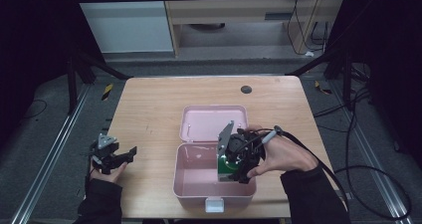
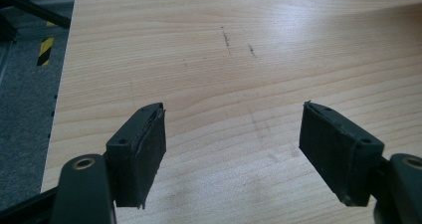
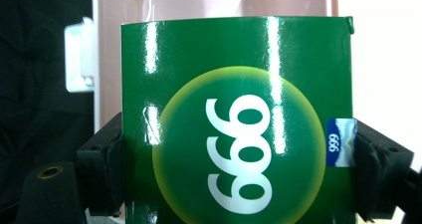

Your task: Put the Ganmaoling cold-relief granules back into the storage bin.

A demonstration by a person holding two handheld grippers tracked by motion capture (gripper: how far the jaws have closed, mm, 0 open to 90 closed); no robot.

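A pink box (image 1: 189,184) stands open near the table's front edge, its lid (image 1: 214,122) laid flat behind it. My right gripper (image 1: 236,167) is shut on a green carton (image 1: 226,168) printed with "999", held over the right part of the box's inside. In the right gripper view the green carton (image 3: 234,124) sits squeezed between both pads, with the pink box (image 3: 119,5) and its white latch (image 3: 79,59) beyond. My left gripper (image 1: 127,154) rests at the table's left front, open. In the left gripper view its jaws (image 2: 234,149) stand wide apart over bare wood.
The wooden table (image 1: 149,109) has a small dark round disc (image 1: 246,89) near its back edge. A white latch (image 1: 214,204) sticks out at the box's front. Cables trail off the right side onto the grey floor.
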